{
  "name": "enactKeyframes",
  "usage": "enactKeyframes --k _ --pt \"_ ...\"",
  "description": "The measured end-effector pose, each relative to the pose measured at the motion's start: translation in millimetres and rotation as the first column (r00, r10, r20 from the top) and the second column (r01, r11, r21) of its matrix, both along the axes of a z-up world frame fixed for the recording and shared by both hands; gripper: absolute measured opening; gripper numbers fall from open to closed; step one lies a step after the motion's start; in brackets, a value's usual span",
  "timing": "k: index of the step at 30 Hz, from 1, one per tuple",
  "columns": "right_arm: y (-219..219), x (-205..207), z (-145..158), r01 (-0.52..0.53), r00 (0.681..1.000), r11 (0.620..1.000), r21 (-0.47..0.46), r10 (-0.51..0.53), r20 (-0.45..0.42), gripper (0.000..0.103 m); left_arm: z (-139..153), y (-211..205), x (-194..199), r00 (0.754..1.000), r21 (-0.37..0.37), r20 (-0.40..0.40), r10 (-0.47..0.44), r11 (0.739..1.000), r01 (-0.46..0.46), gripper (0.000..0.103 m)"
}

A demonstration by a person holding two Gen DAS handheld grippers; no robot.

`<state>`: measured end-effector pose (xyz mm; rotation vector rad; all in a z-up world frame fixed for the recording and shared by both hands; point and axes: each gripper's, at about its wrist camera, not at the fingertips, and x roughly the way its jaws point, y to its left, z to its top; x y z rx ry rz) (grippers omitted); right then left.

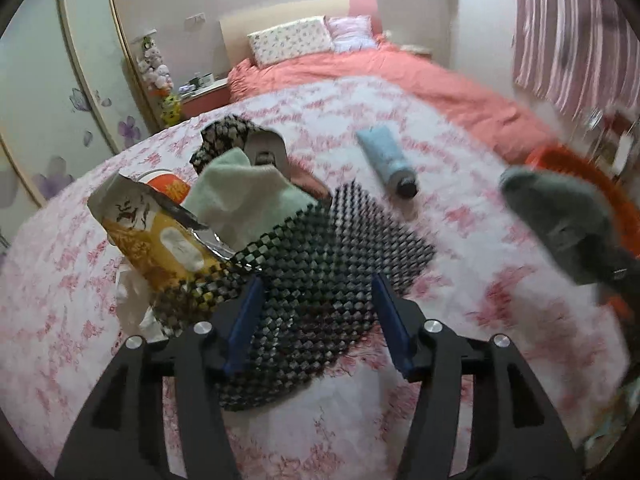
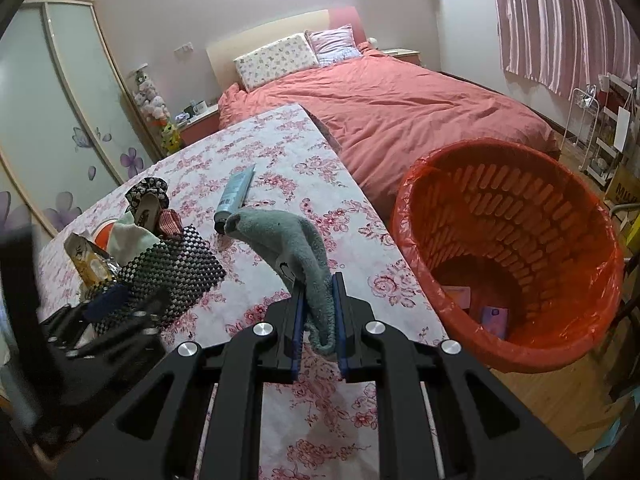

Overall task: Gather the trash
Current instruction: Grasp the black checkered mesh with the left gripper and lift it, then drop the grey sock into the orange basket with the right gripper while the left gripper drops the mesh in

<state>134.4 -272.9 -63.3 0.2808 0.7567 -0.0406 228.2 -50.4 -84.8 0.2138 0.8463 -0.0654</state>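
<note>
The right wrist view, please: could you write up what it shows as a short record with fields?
Surface: table with a pink floral cloth
Right hand-held gripper: shut on a grey sock
Left hand-held gripper: open over a black-and-white woven mat
Bin: orange basket beside the table, a few items at the bottom
Also on table: blue tube, yellow wrapper
</note>
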Motion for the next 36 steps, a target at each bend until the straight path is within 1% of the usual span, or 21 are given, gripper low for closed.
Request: enactKeyframes --k 1,2,3,5,6,8,10,13,14,17,22,25,32,36 --pt "-1 0 0 -0.001 1.0 1.0 0.001 0.001 0.0 0.013 -2 -2 2 1.0 0.014 -0.005 0.003 1.0 -0.003 0.056" --pt "-1 0 -1 -0.001 1.0 1.0 0.001 0.001 -0.001 0.013 -3 -3 3 1.0 0.024 -0.008 0.009 1.0 -0.009 0.053" --pt "-1 0 -1 -0.001 1.0 1.0 0.002 0.001 -0.001 0.013 -2 -2 4 1.0 0.023 -0.002 0.015 1.0 -0.015 0.049" --pt "-2 0 -2 0.001 1.0 1.0 0.006 -0.001 -0.004 0.013 -2 1 6 1.0 0.019 -0.001 0.028 0.999 -0.027 0.035" --pt "-2 0 -3 0.0 1.0 1.0 0.008 0.0 -0.006 0.013 -1 4 5 1.0 0.009 0.001 0.029 1.0 -0.029 0.032" --pt "-2 0 -4 -0.001 1.0 1.0 0.009 0.001 -0.009 0.013 2 13 5 1.0 -0.033 0.003 0.03 0.999 -0.03 0.022" --pt "-2 0 -4 -0.002 1.0 1.0 0.01 0.002 -0.011 0.013 7 23 3 1.0 -0.089 0.001 0.021 0.996 -0.021 0.016" --pt "-2 -1 -4 -0.001 1.0 1.0 0.011 0.001 -0.008 0.013 15 29 -2 1.0 -0.139 0.013 0.002 0.99 0.0 0.013" --pt "-2 -2 -4 -0.002 1.0 1.0 0.01 0.002 -0.006 0.013 18 30 -3 1.0 -0.151 0.019 -0.004 0.989 0.007 0.008" --pt "-3 -3 0 0.002 1.0 1.0 0.01 -0.002 0.004 0.013 32 33 -12 0.999 -0.189 0.05 -0.021 0.982 0.03 0.008" --pt "-6 -8 6 0.011 1.0 1.0 0.012 -0.011 0.026 0.013 47 33 -19 0.995 -0.221 0.089 -0.039 0.974 0.058 0.007" --pt "-9 -11 9 0.016 0.999 1.0 0.015 -0.017 0.036 0.013 58 37 -23 0.993 -0.267 0.105 -0.044 0.961 0.07 0.007" --pt "-23 -23 25 0.047 0.994 0.999 0.026 -0.05 0.1 0.013 87 23 -37 0.982 -0.298 0.169 -0.079 0.946 0.127 0.007" --pt "-31 -30 33 0.074 0.988 0.997 0.026 -0.077 0.135 0.013 97 11 -44 0.976 -0.311 0.193 -0.105 0.936 0.162 0.007"
